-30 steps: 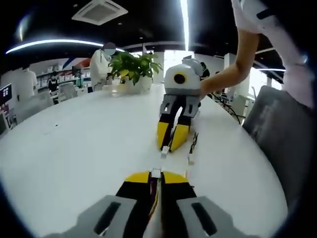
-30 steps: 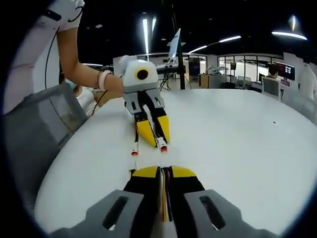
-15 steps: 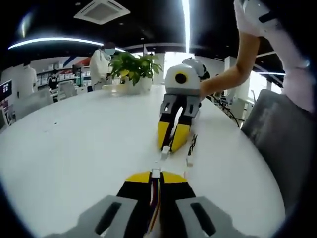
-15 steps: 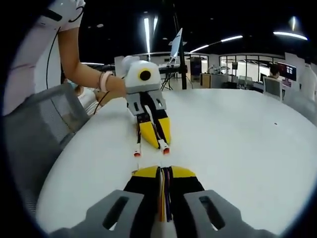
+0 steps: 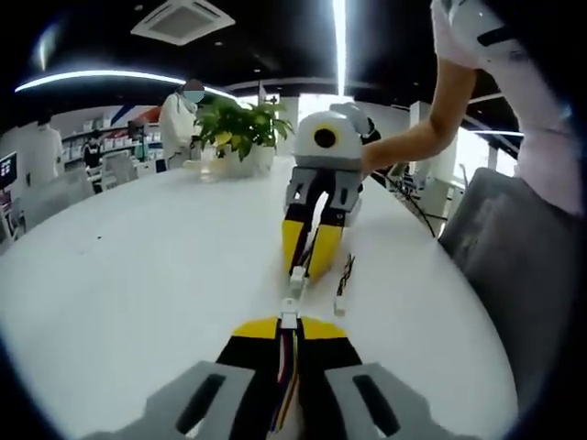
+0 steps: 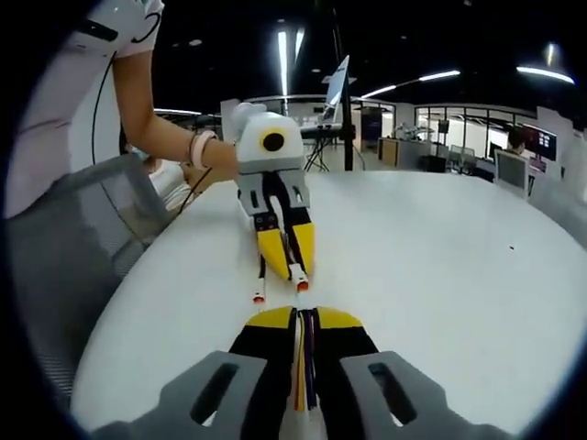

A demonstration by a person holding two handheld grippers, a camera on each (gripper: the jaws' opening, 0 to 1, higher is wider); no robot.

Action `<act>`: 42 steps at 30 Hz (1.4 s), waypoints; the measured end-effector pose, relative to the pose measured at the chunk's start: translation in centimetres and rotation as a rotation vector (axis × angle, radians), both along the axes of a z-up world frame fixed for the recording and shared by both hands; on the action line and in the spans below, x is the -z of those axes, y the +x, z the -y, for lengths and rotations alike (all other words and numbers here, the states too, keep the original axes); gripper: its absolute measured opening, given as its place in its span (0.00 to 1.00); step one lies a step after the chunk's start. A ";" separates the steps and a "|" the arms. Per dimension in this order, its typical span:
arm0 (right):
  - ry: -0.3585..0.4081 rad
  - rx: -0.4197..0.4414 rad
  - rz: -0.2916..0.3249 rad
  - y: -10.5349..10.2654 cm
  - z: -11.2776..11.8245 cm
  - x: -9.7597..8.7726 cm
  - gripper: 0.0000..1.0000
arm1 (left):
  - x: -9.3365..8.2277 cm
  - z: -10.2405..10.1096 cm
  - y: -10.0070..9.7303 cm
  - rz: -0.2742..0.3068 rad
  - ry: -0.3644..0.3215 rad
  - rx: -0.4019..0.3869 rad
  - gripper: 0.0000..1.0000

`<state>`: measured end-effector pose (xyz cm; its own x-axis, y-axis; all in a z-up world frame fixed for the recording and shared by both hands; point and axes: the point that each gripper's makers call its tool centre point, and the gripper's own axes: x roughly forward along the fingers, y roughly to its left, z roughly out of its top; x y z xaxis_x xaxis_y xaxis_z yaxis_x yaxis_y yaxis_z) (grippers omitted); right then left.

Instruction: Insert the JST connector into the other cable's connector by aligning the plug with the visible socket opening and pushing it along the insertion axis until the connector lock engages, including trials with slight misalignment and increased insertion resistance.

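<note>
On the white table (image 5: 138,266) the two grippers face each other tip to tip. My left gripper (image 5: 289,323) is shut on a cable of coloured wires, and its white connector (image 5: 289,317) sticks out past the yellow tips. Just ahead, my right gripper (image 5: 307,266) is shut on the other cable, whose white connector (image 5: 296,276) points back at mine across a small gap. In the right gripper view my right gripper (image 6: 304,314) pinches coloured wires (image 6: 304,367), and the left gripper (image 6: 286,261) holds out a red-tipped connector (image 6: 301,285).
A loose cable end (image 5: 337,307) with black wires lies on the table beside the grippers; it appears as a red-tipped plug (image 6: 259,297) in the right gripper view. A potted plant (image 5: 237,128) stands at the far side. A grey chair (image 5: 514,266) borders the table edge.
The two grippers have drawn a little closer together, so the gap between the facing connectors has narrowed. Both stay shut on their cables.
</note>
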<state>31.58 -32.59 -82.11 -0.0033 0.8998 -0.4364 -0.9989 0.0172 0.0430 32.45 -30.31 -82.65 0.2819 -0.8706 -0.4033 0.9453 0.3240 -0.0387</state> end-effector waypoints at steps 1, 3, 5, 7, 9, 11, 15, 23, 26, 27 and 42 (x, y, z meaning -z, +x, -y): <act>0.002 -0.003 0.001 0.0 0.0 -0.1 0.05 | -0.3 0.1 -0.1 0.006 0.000 0.005 0.00; 0.006 -0.005 0.001 0.1 -0.2 -0.4 0.05 | -0.6 0.1 -0.1 0.015 0.001 0.012 0.00; 0.002 -0.009 0.006 0.1 -0.2 -0.6 0.05 | -1.0 0.2 -0.1 0.022 0.003 0.020 0.00; 0.000 -0.020 0.018 0.1 -0.3 -0.8 0.05 | -1.3 0.4 -0.2 0.029 0.005 0.028 0.00; 0.000 -0.027 0.023 0.0 -0.3 -0.9 0.05 | -1.5 0.5 -0.1 0.036 0.007 0.030 0.00; -0.002 -0.031 0.029 0.0 -0.3 -1.0 0.05 | -1.6 0.5 -0.1 0.038 0.006 0.030 0.00; -0.003 -0.039 0.035 -0.1 -0.3 -1.1 0.05 | -1.7 0.6 -0.2 0.040 0.010 0.033 0.00; -0.010 -0.055 0.044 -0.1 -0.3 -1.2 0.05 | -1.8 0.5 -0.5 0.039 0.013 0.044 0.00; -0.012 -0.058 0.042 -0.1 -0.3 -1.1 0.05 | -2.2 0.5 -0.7 0.030 -0.006 0.050 0.00; -0.010 -0.060 0.038 -0.2 -0.3 -1.2 0.05 | -2.2 0.5 -0.7 0.033 -0.002 0.052 0.00; -0.016 -0.113 0.047 -1.2 -0.6 -1.2 0.05 | -1.9 0.6 -1.4 0.044 0.038 0.113 0.00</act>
